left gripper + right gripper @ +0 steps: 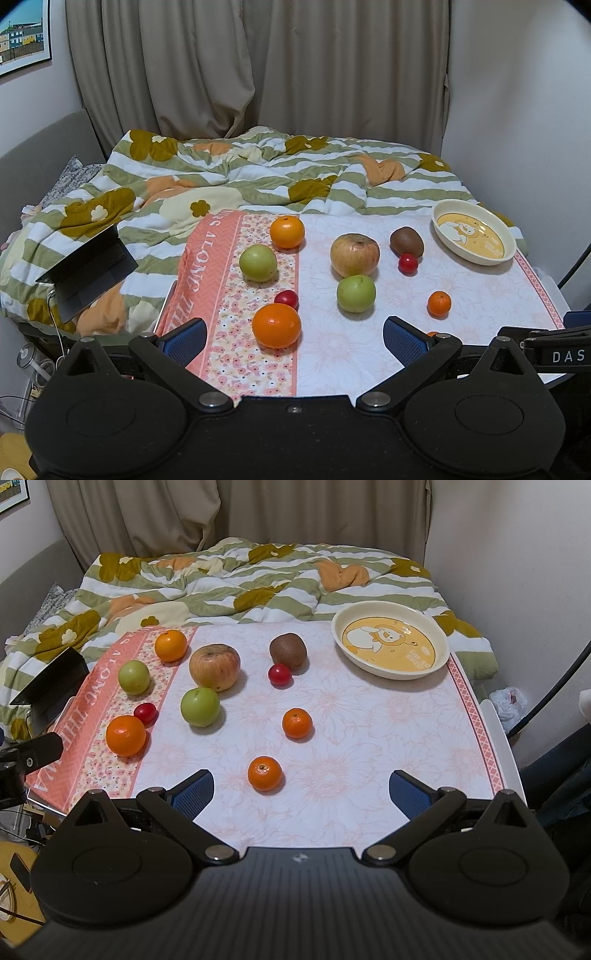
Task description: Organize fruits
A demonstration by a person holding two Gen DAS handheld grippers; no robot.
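Fruits lie loose on a floral cloth. A cream bowl with a cartoon print stands empty at the far right; it also shows in the left wrist view. My left gripper is open, with a large orange between its fingers and a small red fruit just behind. My right gripper is open, with a small mandarin just ahead of it. Further off lie another mandarin, two green apples, a big apple, a kiwi, a red fruit and an orange.
A rumpled striped quilt covers the bed behind the table. An open laptop sits on the bed to the left. Curtains and a wall stand behind. The table's right edge drops to a floor with a plastic bag.
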